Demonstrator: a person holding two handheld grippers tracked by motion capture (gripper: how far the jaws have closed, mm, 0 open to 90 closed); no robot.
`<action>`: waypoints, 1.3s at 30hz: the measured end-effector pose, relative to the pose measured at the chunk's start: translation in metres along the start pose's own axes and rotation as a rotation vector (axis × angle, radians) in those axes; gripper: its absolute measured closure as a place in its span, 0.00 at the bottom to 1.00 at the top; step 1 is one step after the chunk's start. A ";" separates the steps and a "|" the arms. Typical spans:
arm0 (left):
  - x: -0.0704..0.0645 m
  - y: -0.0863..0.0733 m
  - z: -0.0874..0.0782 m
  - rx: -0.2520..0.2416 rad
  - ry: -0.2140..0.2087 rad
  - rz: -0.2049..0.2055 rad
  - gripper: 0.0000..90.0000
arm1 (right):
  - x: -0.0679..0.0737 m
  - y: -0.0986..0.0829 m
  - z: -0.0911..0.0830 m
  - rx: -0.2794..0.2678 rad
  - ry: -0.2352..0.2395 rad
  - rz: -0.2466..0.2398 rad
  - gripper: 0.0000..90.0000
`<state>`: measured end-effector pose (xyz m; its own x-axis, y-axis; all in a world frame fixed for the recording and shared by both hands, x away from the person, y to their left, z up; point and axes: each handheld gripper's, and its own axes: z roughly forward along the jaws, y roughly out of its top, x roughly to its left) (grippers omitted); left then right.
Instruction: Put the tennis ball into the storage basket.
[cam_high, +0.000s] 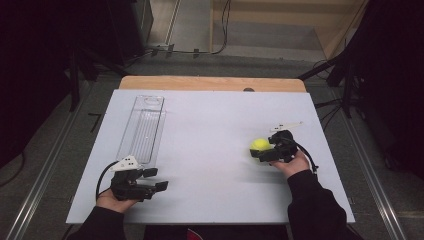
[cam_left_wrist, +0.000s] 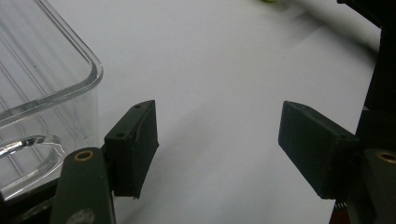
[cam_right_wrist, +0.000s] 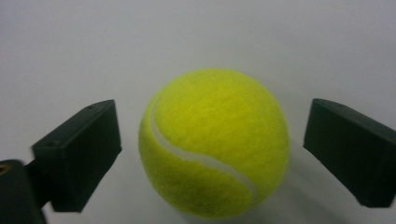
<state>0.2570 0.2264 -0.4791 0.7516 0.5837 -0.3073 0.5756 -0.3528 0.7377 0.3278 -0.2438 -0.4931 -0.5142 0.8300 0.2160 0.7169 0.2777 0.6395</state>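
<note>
A yellow tennis ball (cam_high: 259, 145) (cam_right_wrist: 214, 144) lies on the white board at the right. My right gripper (cam_high: 261, 152) (cam_right_wrist: 212, 156) stands open around it, one jaw on each side with a gap to the ball. A long clear plastic tray (cam_high: 142, 129) (cam_left_wrist: 44, 93) lies on the left half of the board, running away from me. My left gripper (cam_high: 156, 179) (cam_left_wrist: 217, 149) is open near the front left, just right of the tray's near end, with nothing between its fingers (cam_left_wrist: 133, 144).
The white board (cam_high: 210, 115) covers a wooden table whose far edge (cam_high: 212, 82) shows beyond it. Cables and dark stands lie on the floor around the table. The person's dark sleeves come in from the bottom.
</note>
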 end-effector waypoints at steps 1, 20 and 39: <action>0.000 0.000 0.000 -0.001 0.000 0.000 0.32 | 0.000 0.000 0.001 0.002 0.002 -0.001 0.04; 0.000 0.000 0.000 -0.001 -0.001 0.000 0.32 | 0.003 -0.002 0.001 0.016 -0.019 -0.057 0.26; 0.000 0.000 0.000 -0.001 0.001 -0.001 0.33 | 0.014 0.003 -0.013 -0.033 0.022 -0.063 0.26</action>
<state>0.2571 0.2267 -0.4790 0.7507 0.5849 -0.3071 0.5759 -0.3516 0.7381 0.3160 -0.2376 -0.4786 -0.5687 0.8002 0.1905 0.6668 0.3128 0.6764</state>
